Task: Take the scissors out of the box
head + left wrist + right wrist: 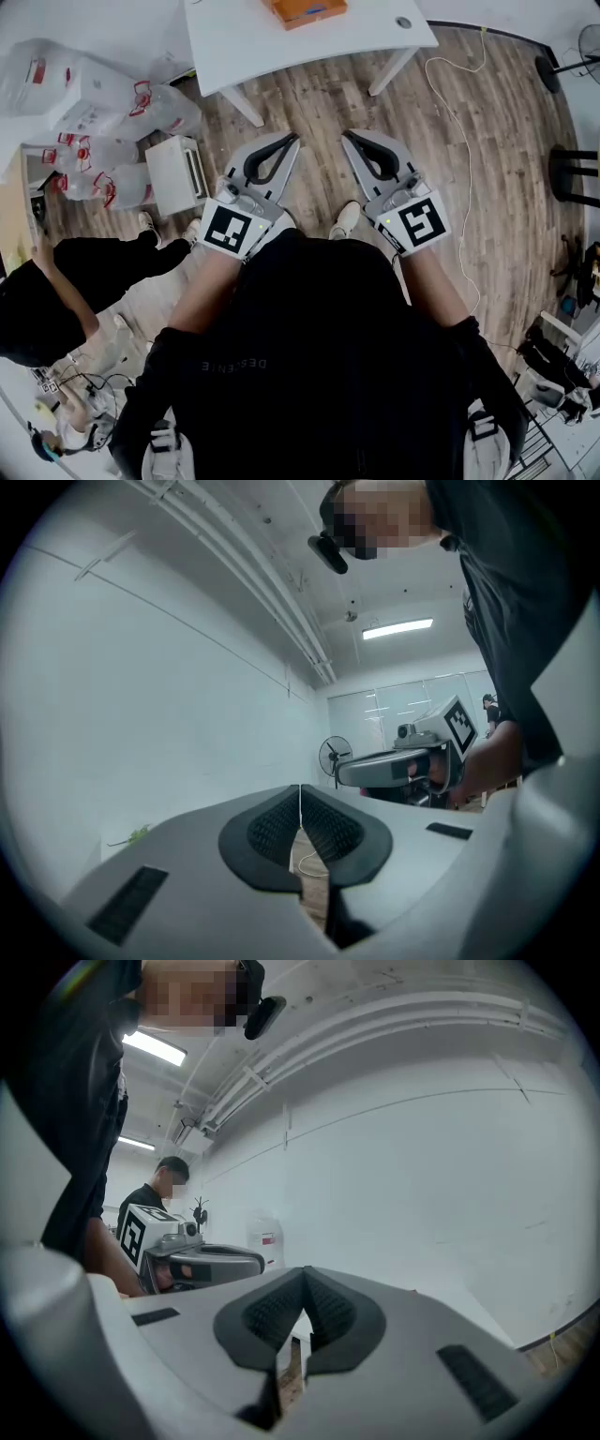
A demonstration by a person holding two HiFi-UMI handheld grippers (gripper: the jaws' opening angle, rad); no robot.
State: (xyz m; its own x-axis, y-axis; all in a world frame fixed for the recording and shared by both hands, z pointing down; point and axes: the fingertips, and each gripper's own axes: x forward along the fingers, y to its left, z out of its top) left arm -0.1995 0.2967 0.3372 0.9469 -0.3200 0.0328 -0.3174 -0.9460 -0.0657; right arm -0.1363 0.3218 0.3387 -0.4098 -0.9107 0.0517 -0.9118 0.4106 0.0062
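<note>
Orange box (309, 9) on table (244, 47), unreached. Left gripper (292, 141), right gripper (349, 138): fingers (272, 832) together, empty. Next: approach, open, find scissors.

The orange box (307, 9) on the white table (281, 52) is cut off by the top edge

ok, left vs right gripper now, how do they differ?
In the head view the left gripper slants toward the picture's right and the right gripper slants left, so the tips converge. The left gripper's marker cube bears a different pattern from the right gripper's. Both are shut, empty, over wood floor.
</note>
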